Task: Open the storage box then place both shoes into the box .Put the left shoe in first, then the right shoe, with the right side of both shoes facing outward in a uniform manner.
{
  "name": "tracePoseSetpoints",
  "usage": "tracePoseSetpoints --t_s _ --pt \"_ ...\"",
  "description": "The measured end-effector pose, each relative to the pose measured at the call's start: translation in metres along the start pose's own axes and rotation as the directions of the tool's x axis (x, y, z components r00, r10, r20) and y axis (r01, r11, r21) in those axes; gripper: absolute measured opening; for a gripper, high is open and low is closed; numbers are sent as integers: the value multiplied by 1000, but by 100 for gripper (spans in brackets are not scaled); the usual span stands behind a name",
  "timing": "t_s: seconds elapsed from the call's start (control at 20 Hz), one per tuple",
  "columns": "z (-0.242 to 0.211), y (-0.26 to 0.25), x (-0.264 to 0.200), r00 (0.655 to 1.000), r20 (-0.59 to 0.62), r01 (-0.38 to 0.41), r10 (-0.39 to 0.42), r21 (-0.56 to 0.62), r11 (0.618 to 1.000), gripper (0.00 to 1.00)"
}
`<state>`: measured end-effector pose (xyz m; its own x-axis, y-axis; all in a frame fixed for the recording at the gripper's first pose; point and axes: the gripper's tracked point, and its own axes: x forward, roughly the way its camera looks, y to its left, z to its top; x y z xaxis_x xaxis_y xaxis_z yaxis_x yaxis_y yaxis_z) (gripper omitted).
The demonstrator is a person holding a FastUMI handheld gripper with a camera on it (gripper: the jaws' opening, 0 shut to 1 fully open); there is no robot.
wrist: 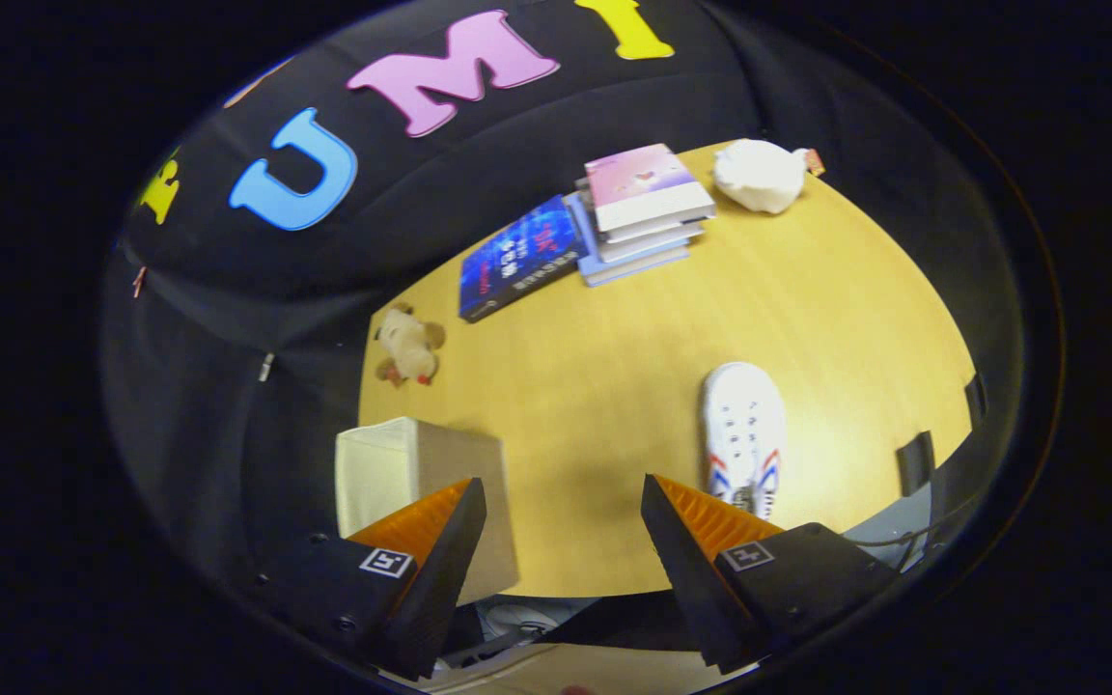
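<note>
The yellow wooden table (pixel 614 405) carries a white shoe (pixel 744 434) at lower right, a beige storage box (pixel 421 483) lower left, a plush toy (pixel 408 346) left, books (pixel 604 227) top, a white bundle (pixel 759 176) upper right. The gripper (pixel 564 494) hangs above the table, fingers wide apart.

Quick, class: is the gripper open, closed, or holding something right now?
Gripper: open, holding nothing, above the table; white shoe just ahead of one finger.

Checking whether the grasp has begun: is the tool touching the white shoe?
Apart. The gripper view shows the tool wide open, held above the table, holding nothing; the white shoe lies beyond its right finger.
</note>
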<state>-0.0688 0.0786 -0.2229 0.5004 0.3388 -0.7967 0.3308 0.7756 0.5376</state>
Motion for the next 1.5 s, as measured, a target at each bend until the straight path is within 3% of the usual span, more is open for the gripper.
tracePoseSetpoints --t_s 0.1,0.3,0.7,0.85,1.0,1.1,1.15,1.25,1.3,1.5 --pt "-4 -52 8 996 -34 79 -78 30 996 99" --pt "-15 -124 35 984 -92 159 -152 76 984 99" --pt "-45 -157 93 964 -243 140 -110 109 984 96" --pt "-45 -154 109 962 -258 126 -90 128 984 86" --pt "-46 -160 112 954 -279 140 -108 98 985 52" --pt "-43 -160 112 959 -271 114 -85 94 989 28" --pt "-42 -159 110 963 -262 96 -65 109 989 20" --pt "-44 -158 110 970 -241 80 -38 167 983 17" --pt "-41 -156 104 972 -231 85 -38 193 978 10" --pt "-34 -147 77 983 -182 74 -38 198 977 10"
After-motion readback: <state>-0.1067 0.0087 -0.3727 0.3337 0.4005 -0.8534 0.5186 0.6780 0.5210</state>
